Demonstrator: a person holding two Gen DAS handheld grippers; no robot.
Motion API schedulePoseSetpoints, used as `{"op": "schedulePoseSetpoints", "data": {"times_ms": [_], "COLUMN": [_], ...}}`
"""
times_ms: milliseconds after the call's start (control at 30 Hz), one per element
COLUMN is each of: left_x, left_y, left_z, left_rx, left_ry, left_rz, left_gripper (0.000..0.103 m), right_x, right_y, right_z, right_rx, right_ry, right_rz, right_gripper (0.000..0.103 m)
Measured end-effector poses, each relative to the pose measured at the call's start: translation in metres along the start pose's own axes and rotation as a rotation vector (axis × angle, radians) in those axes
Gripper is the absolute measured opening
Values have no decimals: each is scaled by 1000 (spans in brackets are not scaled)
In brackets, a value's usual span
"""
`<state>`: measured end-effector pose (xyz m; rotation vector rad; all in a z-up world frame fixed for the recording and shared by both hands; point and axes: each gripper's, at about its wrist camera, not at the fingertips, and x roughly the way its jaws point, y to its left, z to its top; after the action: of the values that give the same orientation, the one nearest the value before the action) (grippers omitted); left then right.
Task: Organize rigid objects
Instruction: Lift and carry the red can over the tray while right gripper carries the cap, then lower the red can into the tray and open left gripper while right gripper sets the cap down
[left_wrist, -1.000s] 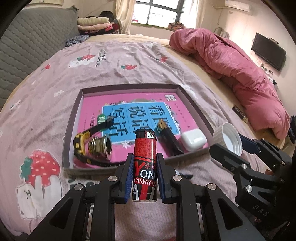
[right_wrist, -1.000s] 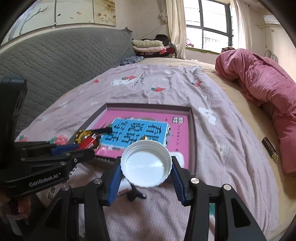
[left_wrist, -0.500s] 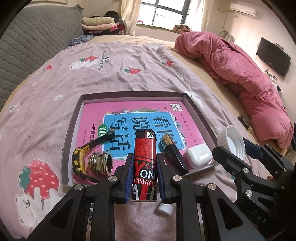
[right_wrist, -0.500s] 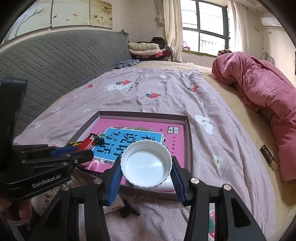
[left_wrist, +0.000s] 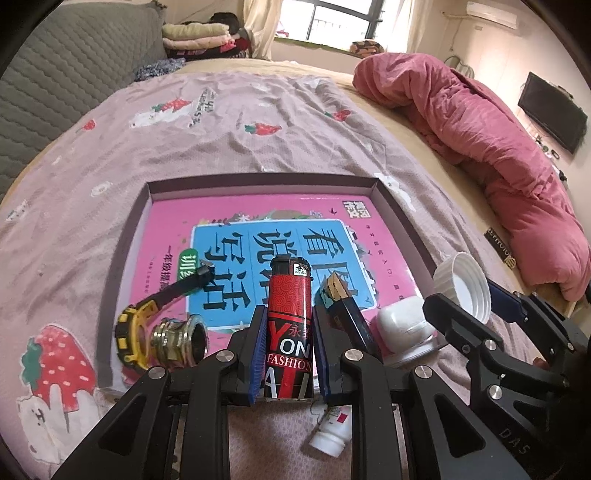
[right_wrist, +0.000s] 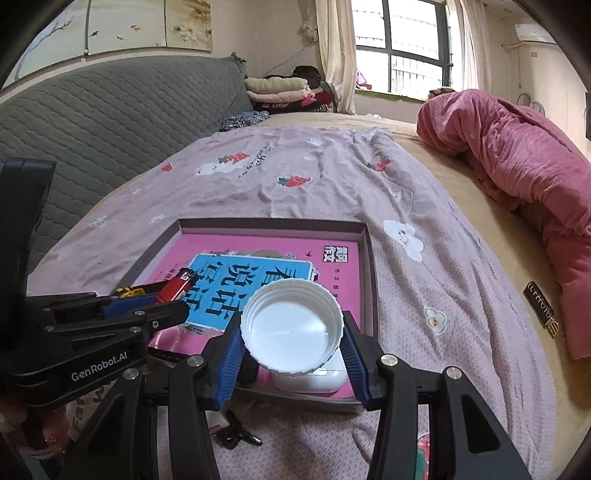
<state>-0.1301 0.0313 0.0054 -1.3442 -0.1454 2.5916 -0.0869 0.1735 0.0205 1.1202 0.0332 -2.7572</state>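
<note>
My left gripper (left_wrist: 289, 354) is shut on a red lighter (left_wrist: 290, 332), held upright over the near edge of a shallow box (left_wrist: 258, 188) lined with a pink book. My right gripper (right_wrist: 291, 349) is shut on a white ribbed cap (right_wrist: 291, 328), its hollow side facing the camera, above the box's near right corner. In the box lie a yellow tape measure (left_wrist: 135, 334), a brass fitting (left_wrist: 177, 338), a dark folding knife (left_wrist: 347, 310) and a white earbud case (left_wrist: 402, 326). The cap (left_wrist: 463, 286) and lighter (right_wrist: 177, 288) show in the opposite views too.
A small white bottle (left_wrist: 332, 432) and a black clip (right_wrist: 236, 435) lie on the strawberry-print sheet in front of the box. A pink quilt (left_wrist: 480, 140) runs along the right side of the bed. A grey padded headboard (right_wrist: 110, 110) stands at left, folded clothes by the window.
Both grippers have moved forward and slightly down toward the box, which now looks larger and nearer. The lighter and cap stay gripped. The white bottle has come into view below the left gripper.
</note>
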Motion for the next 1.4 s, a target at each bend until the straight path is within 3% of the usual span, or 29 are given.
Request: {"op": "schedulePoseSetpoints", "data": {"times_ms": [667, 1400], "left_x": [32, 41], "left_y": [-2, 0], "left_z": [-8, -12], "left_rx": [-5, -5], "left_ry": [69, 117], "left_rz": [-8, -17], "left_gripper": [23, 24], "right_x": [35, 38], "right_y": [-10, -11], "right_z": [-20, -22], "right_rx": [21, 27], "right_ry": [110, 127], "right_rz": [-10, -24], "right_gripper": [50, 50]}}
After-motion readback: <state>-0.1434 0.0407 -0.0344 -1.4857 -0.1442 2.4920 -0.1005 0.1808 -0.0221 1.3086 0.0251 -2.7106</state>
